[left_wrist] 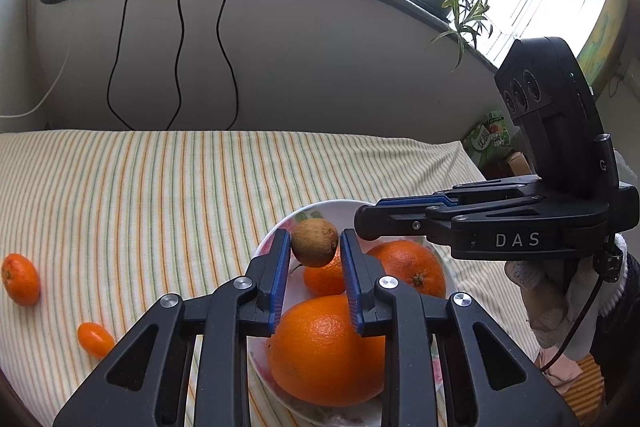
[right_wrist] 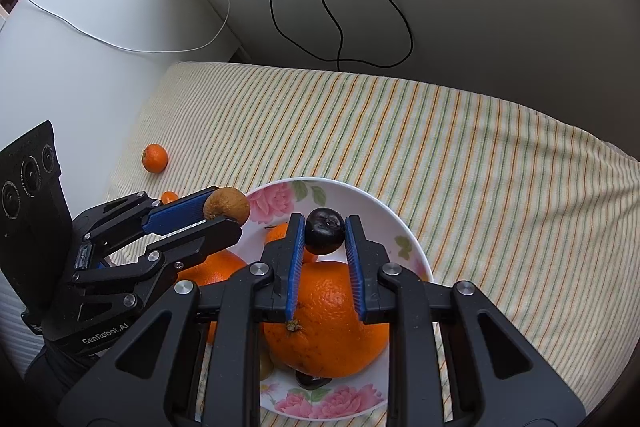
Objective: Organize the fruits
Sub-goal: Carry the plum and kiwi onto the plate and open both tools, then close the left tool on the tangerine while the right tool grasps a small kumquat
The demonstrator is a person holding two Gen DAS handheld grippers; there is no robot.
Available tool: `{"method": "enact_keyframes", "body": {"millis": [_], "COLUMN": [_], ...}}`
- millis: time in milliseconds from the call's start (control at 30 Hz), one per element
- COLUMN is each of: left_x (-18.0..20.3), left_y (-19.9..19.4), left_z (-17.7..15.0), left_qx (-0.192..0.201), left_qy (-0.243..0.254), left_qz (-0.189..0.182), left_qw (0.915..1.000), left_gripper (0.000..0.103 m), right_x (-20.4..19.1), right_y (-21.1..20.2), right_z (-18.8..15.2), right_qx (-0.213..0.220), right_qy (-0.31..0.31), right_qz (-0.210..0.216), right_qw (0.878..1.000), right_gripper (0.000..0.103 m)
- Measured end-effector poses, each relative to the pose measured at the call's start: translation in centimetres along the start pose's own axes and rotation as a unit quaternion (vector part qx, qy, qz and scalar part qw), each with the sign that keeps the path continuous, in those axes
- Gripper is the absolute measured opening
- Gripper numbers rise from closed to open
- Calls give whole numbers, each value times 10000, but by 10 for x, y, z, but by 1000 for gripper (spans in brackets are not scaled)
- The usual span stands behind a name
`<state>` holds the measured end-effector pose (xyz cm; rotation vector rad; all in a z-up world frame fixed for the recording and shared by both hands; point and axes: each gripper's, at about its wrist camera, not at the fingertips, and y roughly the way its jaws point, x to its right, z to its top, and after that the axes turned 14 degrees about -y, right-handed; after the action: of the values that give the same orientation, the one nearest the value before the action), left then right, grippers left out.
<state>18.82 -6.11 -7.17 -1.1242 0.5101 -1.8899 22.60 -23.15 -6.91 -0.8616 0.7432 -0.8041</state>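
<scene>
Brown and rough-skinned, the small kiwi-like fruit (left_wrist: 315,242) sits pinched at the tips of your left gripper (left_wrist: 315,247), hanging over the floral bowl (right_wrist: 384,215), presumably for dropping in; your right gripper (right_wrist: 325,237) likewise clamps one dark round fruit (right_wrist: 325,235) above the same bowl; both are held high so they clear the pile. Inside the bowl I count three oranges (left_wrist: 324,351); on the striped cloth (left_wrist: 140,195) two fruits are left well apart from it: one mandarin (left_wrist: 21,279) and one kumquat (left_wrist: 95,339).
</scene>
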Motion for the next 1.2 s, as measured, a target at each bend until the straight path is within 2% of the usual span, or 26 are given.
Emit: {"method": "enact_keyframes", "body": {"millis": [100,233,367,633,867,967,1133,1200], "left_x": [0,-1,-4,-9,-20,-32,-59,-69], "left_y": [-1,-2,-5,-19,-43,-56,-77,-84], "left_z": [0,0,-1,-3,-3,-2,-1,-1], "left_qx": [-3,10,47,171,422,524,705,774], "left_qy": [1,-27,-66,-105,-120,-188,-308,-356], "left_qz": [-6,-5,11,72,251,341,663,827], "left_qw": [10000,10000,10000,9998,9987,9979,9948,9929], "left_gripper": [34,34,34,34,48,49,51,61], "right_x": [-2,-3,-2,-5,-22,-38,-66,-77], "right_y": [-1,-1,-4,-12,-21,-25,-26,-23], "right_z": [0,-1,-2,-5,-2,2,9,12], "right_qx": [-9,-27,22,116,252,331,453,452], "right_qy": [-51,-71,-89,-140,-375,-623,-1102,-1298], "right_qz": [-29,-50,-104,-141,-219,-243,-271,-344], "right_qw": [10000,10000,9999,9997,9987,9972,9925,9899], "right_gripper": [22,23,47,52,60,68,74,76]}}
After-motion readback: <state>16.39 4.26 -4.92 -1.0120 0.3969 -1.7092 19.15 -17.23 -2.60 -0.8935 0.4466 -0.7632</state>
